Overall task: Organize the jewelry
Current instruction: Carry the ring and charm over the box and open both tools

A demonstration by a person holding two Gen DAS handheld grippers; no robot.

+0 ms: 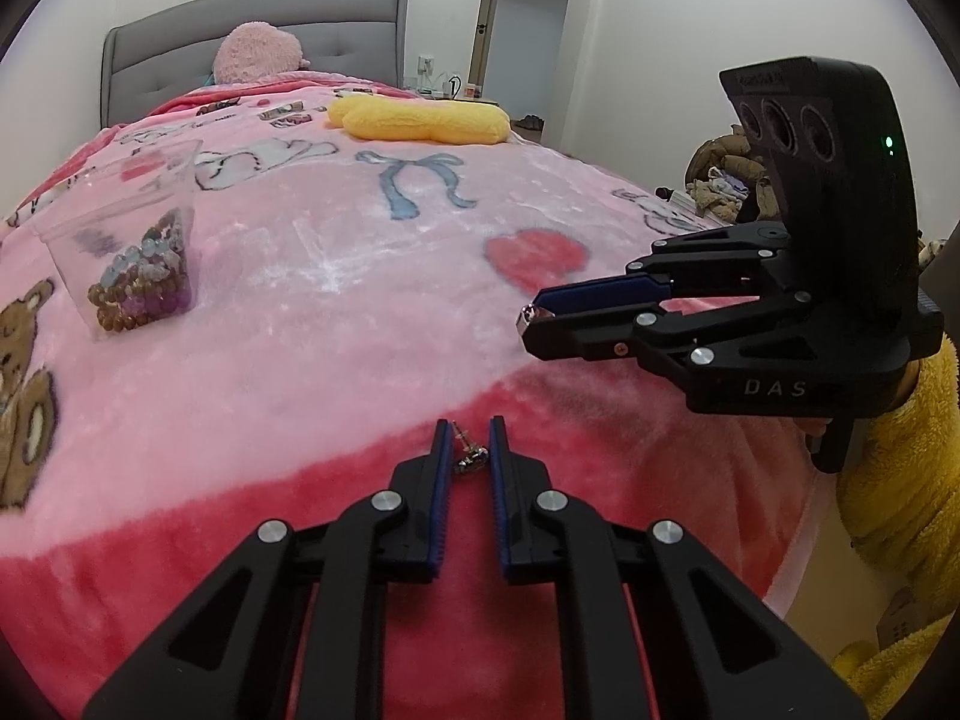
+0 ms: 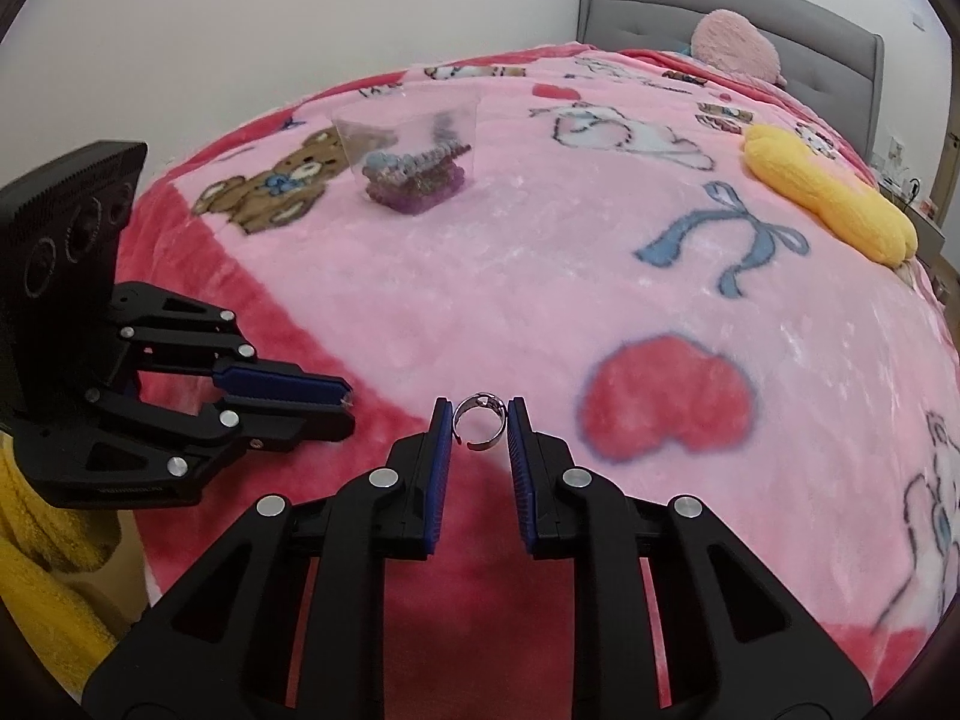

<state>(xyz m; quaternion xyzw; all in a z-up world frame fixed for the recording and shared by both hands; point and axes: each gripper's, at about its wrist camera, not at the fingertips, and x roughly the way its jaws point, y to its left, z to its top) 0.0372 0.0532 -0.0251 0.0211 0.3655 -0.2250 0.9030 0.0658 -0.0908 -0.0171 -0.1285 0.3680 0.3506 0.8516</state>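
A small silver earring (image 1: 470, 457) sits between the blue pads of my left gripper (image 1: 470, 425), which is shut on it just above the pink blanket. My right gripper (image 2: 480, 405) is shut on an open silver ring (image 2: 478, 423), held upright between its pads. In the left wrist view the right gripper (image 1: 531, 317) hangs to the right with the ring glinting at its tip. In the right wrist view the left gripper (image 2: 347, 401) shows at the left. A clear plastic box (image 1: 120, 234) (image 2: 408, 114) with several beaded bracelets stands further up the bed.
A pink cartoon blanket (image 1: 360, 300) covers the bed. A yellow cushion (image 1: 420, 117) (image 2: 828, 198) and a pink plush (image 1: 258, 54) lie near the grey headboard (image 1: 252, 18). A yellow fleece sleeve (image 1: 900, 480) is at the bed's near edge.
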